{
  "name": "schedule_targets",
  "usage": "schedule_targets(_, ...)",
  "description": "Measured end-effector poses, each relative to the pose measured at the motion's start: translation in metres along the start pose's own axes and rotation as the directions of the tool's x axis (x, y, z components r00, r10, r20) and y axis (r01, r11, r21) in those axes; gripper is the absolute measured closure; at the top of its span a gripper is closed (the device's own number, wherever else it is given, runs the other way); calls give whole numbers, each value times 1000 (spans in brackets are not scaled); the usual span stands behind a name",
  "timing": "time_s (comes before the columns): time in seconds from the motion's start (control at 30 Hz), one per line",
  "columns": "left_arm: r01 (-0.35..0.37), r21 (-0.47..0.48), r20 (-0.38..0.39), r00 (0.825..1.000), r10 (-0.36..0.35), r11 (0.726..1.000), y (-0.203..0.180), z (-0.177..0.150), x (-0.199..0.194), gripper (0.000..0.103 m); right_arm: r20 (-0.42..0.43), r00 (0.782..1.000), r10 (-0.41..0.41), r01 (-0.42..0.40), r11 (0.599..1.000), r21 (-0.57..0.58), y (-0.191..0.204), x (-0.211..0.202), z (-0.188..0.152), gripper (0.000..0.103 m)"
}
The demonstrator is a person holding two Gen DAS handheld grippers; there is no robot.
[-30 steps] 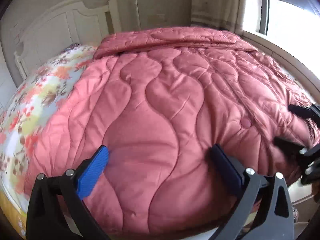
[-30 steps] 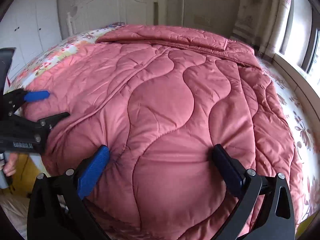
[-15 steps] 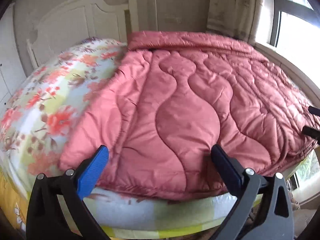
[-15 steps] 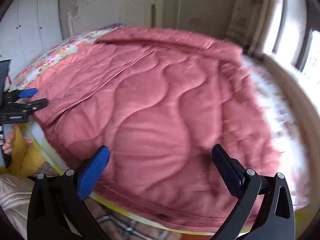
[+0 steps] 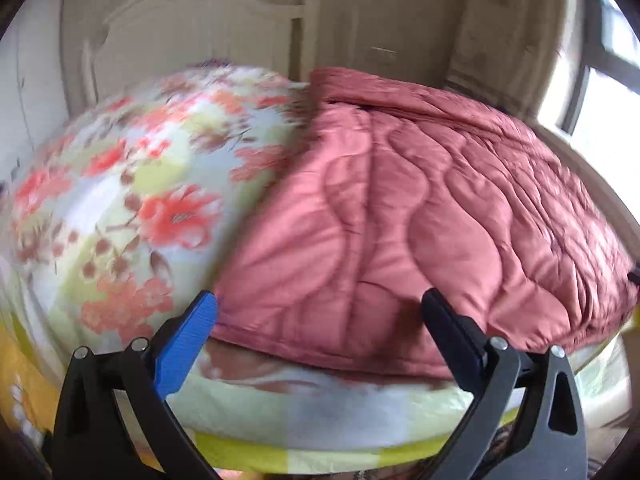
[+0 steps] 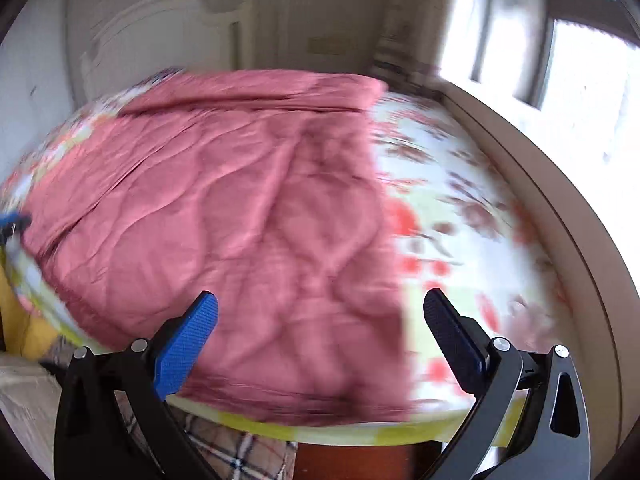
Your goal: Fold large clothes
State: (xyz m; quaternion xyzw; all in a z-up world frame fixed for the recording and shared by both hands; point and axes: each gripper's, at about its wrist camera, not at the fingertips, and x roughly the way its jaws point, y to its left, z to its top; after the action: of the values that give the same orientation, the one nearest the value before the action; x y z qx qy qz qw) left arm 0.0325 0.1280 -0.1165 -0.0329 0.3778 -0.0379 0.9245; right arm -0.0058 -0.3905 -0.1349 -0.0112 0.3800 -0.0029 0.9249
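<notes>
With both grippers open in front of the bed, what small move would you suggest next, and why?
Probably bring the left gripper forward onto the quilt's near edge. Both the left and the right gripper are open and empty, and the quilt lies flat on the floral sheet, its near hem exposed.

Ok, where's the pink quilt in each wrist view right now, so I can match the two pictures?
Left wrist: the quilt fills the centre and right, with the floral sheet bare to its left.
Right wrist: the quilt fills the left and centre, with bare sheet to its right.
Shared landmark: the white headboard behind the bed, upper left in both views.
</notes>
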Motion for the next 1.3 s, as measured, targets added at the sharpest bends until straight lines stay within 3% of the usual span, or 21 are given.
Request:
schedule_targets(0.07,-3,-32,8,1000,3,999,10,4,1,2,-27,1000,-8,10,994,105,-27,6,-2,5)
schedule_targets(0.17,13,-99,12,1000,-12,995,28,10,4,2,-16,998,60,-55,970,236,-54,12,-13,5)
schedule_targets(0.27,75,-189,47,997,-67,979,48,13,-4,2,-2,998,56,-54,975,217,-52,12,-15,5)
schedule_targets(0.37,84,-218,31,996,-79,972,57,12,-3,2,5,998,70,-69,974,216,-51,12,-14,5)
schedule_targets(0.53,141,-169,28,990,-139,975,40,8,2,2,25,996,81,-84,974,211,-44,13,-13,4)
schedule_targets(0.67,93,-50,16,996,-93,994,9,10,16,3,27,997,77,-81,979,189,-32,13,-13,4)
schedule_targets(0.73,151,-31,2,989,-151,988,-6,13,20,3,29,995,93,-97,982,165,-21,15,-12,5)
schedule_targets(0.87,221,3,-4,975,-221,975,-26,10,18,3,63,986,151,-159,977,144,-4,15,-11,26)
schedule_targets(0.97,219,-8,18,976,-219,976,-20,8,19,4,79,983,165,-177,969,174,-9,15,-10,33)
schedule_targets(1.1,257,-118,38,966,-255,959,-2,14,21,3,95,970,223,-239,946,221,-20,16,-10,29)
schedule_targets(1.17,233,-102,17,972,-233,967,-11,18,24,4,100,973,206,-223,951,213,-14,17,-9,27)
schedule_targets(1.23,252,-60,-3,968,-252,966,-23,18,24,20,94,980,177,-191,965,180,-3,19,-7,37)
schedule_targets(1.27,276,-48,-18,961,-277,960,-29,18,24,41,103,967,231,-248,949,193,1,21,-7,66)
schedule_targets(1.3,318,-51,-44,946,-321,947,-33,18,25,75,109,950,293,-311,923,225,0,24,-8,78)
